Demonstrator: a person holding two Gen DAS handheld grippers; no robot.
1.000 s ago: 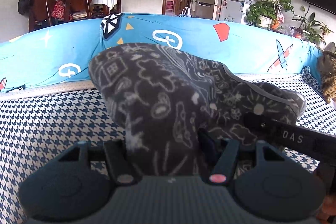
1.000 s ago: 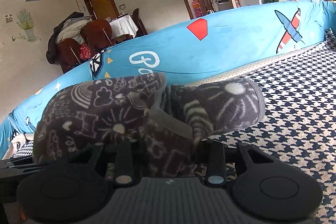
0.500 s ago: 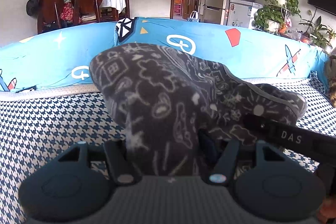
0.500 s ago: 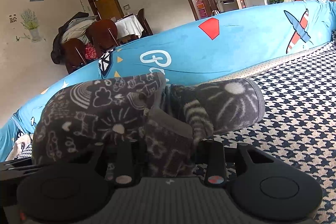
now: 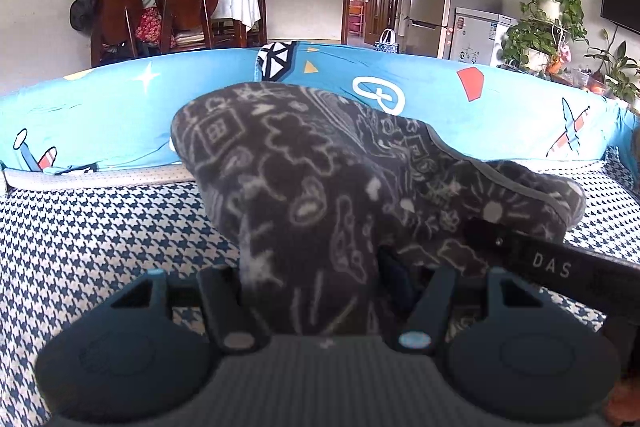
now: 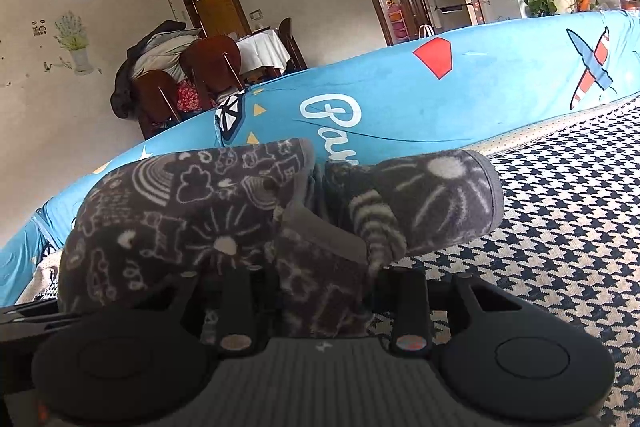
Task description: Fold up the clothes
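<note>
Both grippers have carried the bunched fleece garment (image 5: pixel 304 187) sideways along the blue backrest (image 5: pixel 100 115). Left gripper (image 5: pixel 320 291) and right gripper (image 6: pixel 324 291) each pinch it above the houndstooth sofa seat (image 6: pixel 560 227). Soft, light, floppy; hems suit gripping best.

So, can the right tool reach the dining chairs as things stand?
Probably not: the right tool is closed on the grey garment, and the blue sofa back stands between it and the chairs.
</note>
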